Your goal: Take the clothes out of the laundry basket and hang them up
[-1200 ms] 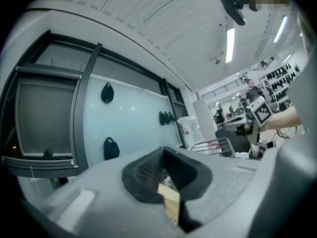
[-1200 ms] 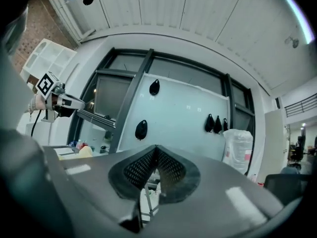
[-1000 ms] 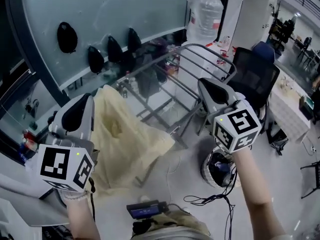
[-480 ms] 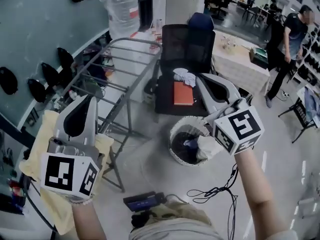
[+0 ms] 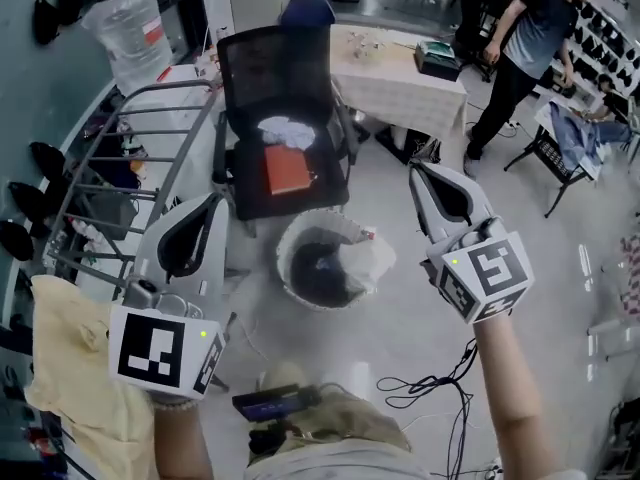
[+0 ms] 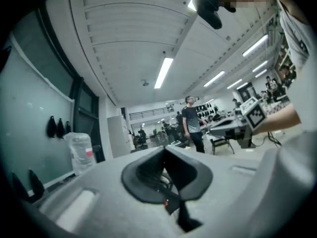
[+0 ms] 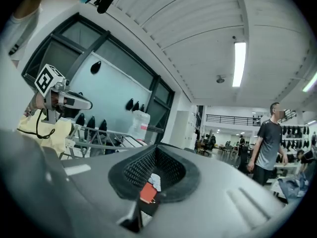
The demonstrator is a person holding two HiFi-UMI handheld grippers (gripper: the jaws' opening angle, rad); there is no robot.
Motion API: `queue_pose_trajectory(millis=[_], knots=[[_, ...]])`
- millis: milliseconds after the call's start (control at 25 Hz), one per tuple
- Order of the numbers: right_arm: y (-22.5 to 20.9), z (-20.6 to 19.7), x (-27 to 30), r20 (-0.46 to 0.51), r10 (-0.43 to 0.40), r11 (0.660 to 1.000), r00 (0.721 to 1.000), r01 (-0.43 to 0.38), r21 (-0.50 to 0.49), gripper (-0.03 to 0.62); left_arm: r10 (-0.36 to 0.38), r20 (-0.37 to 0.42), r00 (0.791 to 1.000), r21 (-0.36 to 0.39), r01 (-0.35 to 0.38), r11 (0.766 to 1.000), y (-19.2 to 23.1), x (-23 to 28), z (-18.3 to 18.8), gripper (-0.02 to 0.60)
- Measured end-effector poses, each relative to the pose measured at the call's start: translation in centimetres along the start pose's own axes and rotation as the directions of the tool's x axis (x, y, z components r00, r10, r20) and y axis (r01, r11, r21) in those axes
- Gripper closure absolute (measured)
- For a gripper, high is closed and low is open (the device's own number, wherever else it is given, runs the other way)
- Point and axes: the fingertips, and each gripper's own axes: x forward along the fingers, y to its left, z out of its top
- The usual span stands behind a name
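The white woven laundry basket (image 5: 370,258) stands on the floor before a black office chair, with dark clothes (image 5: 318,271) inside. A pale yellow cloth (image 5: 62,368) hangs over the grey drying rack (image 5: 130,158) at the lower left. My left gripper (image 5: 214,204) is shut and empty, held left of the basket. Right of the basket and above the floor, my right gripper (image 5: 420,170) is also shut with nothing in it. The left gripper view shows shut jaws (image 6: 166,150) aimed up at the room. From the right gripper (image 7: 157,150) I see the yellow cloth (image 7: 42,130) and rack (image 7: 109,135).
The black chair (image 5: 280,68) carries a red book (image 5: 288,168) and a white rag (image 5: 286,131). Behind it are a cloth-covered table (image 5: 400,83) and a standing person (image 5: 520,38). A large water bottle (image 5: 130,38) stands at the back left. Cables (image 5: 430,388) trail on the floor.
The head view has swung to the right, from the yellow cloth on the rack to the basket and chair. Both grippers came round with it, still shut and empty.
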Motion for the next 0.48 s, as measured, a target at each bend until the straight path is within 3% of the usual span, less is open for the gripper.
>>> queue_pose_trajectory(millis=[120,280,480], knots=[[-1.8,-2.8,-1.5,-0.055,-0.052,0.998,0.997,0.053,0.014,0.591,-0.079,-0.013,0.997,-0.027,0.079,0.997,-2.7,2.9,-1.3,0.586],[-3.3,-6.3,-1.7,-0.116,-0.084,0.996,0.990,0.088,0.034,0.591,-0.135,-0.053,0.989,-0.060,0.132,0.989,-4.5,6.2,-3.3,0.586],[-4.2,-10.7,-0.8,-0.205,-0.105,0.991,0.973,0.118,0.055,0.591,-0.214,-0.017,0.977,-0.138,0.210,0.968,-5.5,10.5,-5.4,0.586]])
